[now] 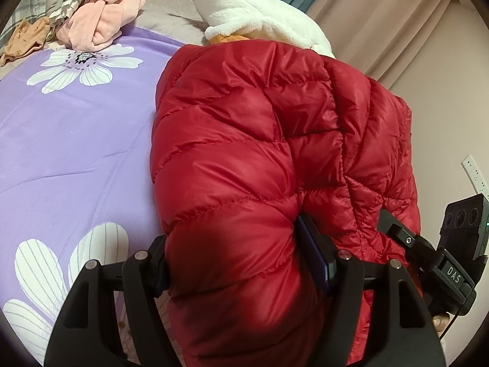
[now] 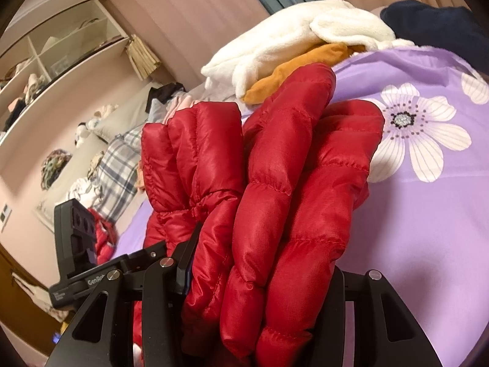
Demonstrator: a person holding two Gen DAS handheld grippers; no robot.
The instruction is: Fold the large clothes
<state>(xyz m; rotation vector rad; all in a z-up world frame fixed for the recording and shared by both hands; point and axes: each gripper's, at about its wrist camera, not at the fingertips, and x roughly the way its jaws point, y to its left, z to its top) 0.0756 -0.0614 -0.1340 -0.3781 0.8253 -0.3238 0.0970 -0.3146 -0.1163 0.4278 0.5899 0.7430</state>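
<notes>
Both grippers grasp the red down jacket (image 1: pixel 244 140) above the purple flowered bedsheet (image 1: pixel 76 140) — the left gripper (image 1: pixel 241 263) pinches a thick quilted fold, the right gripper (image 2: pixel 259 275) a bunched bundle. Puffy fabric hides the pads and most of the jaws; a white fleece (image 1: pixel 244 9) lies behind.

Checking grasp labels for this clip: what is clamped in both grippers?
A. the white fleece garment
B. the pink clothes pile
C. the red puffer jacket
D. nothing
C: the red puffer jacket bulges between the fingers of the left gripper and the right gripper.
</notes>
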